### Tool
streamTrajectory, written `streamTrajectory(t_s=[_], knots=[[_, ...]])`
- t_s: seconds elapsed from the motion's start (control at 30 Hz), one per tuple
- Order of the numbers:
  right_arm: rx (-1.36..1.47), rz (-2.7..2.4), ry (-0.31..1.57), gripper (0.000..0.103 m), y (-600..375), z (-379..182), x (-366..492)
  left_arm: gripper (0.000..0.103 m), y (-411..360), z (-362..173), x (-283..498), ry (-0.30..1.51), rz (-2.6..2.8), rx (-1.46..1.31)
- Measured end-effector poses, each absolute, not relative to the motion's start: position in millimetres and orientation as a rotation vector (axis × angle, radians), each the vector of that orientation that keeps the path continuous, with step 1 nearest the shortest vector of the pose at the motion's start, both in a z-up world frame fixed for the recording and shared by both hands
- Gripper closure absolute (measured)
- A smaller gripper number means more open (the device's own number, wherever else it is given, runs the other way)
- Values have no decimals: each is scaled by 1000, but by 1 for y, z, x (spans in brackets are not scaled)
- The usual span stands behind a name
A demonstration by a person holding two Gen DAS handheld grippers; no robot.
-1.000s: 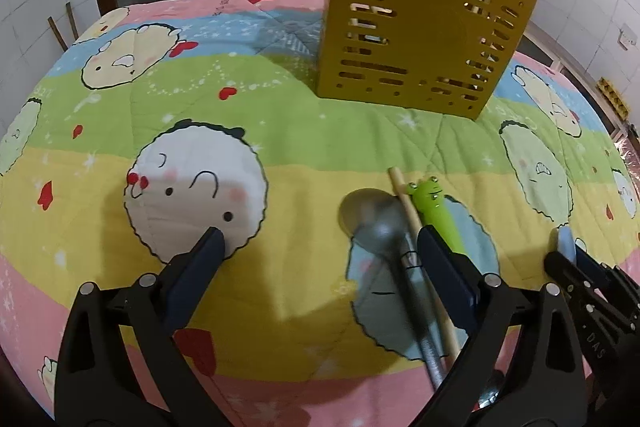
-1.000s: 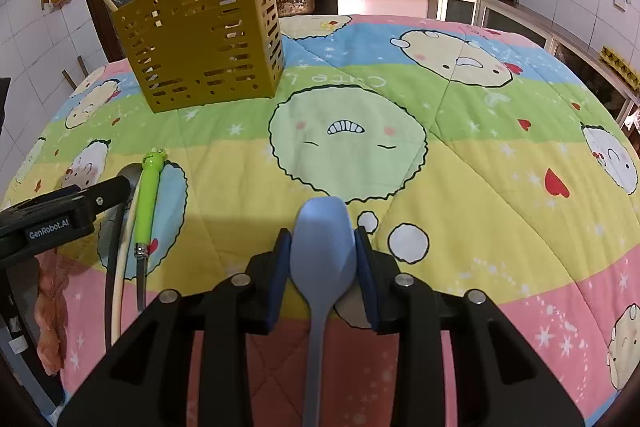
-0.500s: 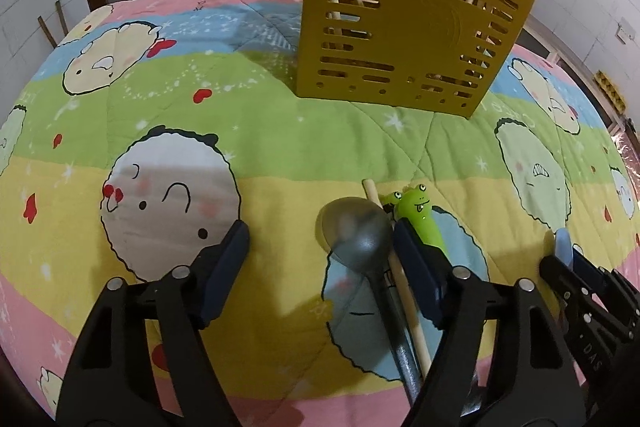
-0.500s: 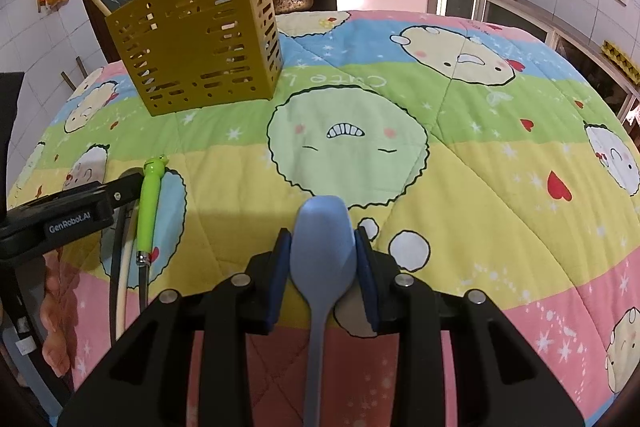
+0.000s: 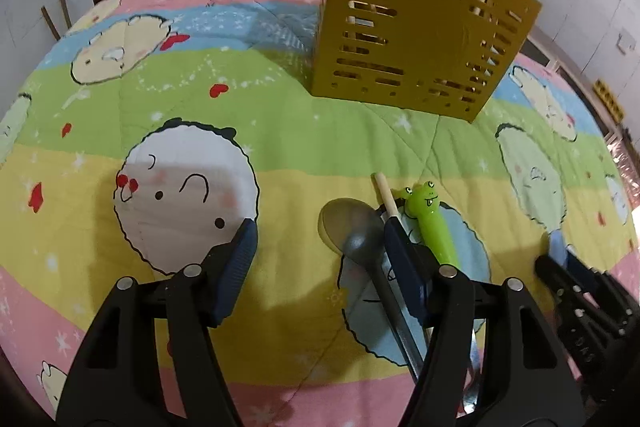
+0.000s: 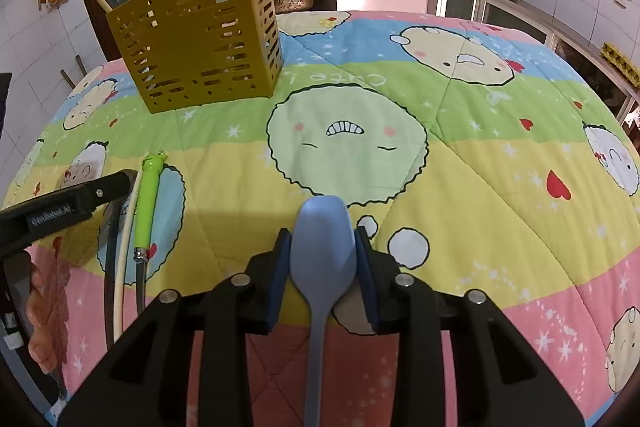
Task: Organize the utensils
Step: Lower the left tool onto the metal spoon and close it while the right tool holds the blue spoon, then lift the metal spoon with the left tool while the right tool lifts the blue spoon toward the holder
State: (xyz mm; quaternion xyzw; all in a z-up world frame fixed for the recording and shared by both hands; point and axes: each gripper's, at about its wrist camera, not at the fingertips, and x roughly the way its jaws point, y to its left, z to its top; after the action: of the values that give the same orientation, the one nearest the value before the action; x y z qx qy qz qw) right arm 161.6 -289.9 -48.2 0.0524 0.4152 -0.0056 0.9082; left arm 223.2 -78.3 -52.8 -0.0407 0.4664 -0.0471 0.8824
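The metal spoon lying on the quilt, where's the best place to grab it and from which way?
Grip the metal spoon on its narrow handle just behind the bowl, from above, fingers either side. It lies flat, a wooden chopstick close along its right, so pinching across the slim handle probably suits better than the wide bowl.

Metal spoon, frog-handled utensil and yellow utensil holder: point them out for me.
metal spoon point(image 5: 351, 230), left wrist view, on its bowl.
frog-handled utensil point(image 5: 432, 227), left wrist view, on its green handle.
yellow utensil holder point(image 6: 200, 51), right wrist view, on its slotted front wall.

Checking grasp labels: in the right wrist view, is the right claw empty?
No, the right claw has its pads on both sides of the blue spoon, gripping its bowl above the cartoon-print cloth.
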Motion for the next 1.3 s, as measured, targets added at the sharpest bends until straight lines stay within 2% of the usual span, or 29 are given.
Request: streamTrajectory(t_s=[0.33,0.43,0.57,0.97,1.3], knots=[[110,-15,873,70,-289,-46,167,40,-96,-55,236,1000,-74,-43],[110,-23,881,70,-288,-46,170,48,-100,-55,239,1012,-77,-24],[92,-38,898,71,-285,-45,176,68,-106,-54,242,1033,-105,-12],[125,-42,877,71,-288,-41,171,68,-100,-50,242,1026,-150,-11],[143,-39,799,71,-289,-24,154,68,-89,-36,207,932,-183,26]])
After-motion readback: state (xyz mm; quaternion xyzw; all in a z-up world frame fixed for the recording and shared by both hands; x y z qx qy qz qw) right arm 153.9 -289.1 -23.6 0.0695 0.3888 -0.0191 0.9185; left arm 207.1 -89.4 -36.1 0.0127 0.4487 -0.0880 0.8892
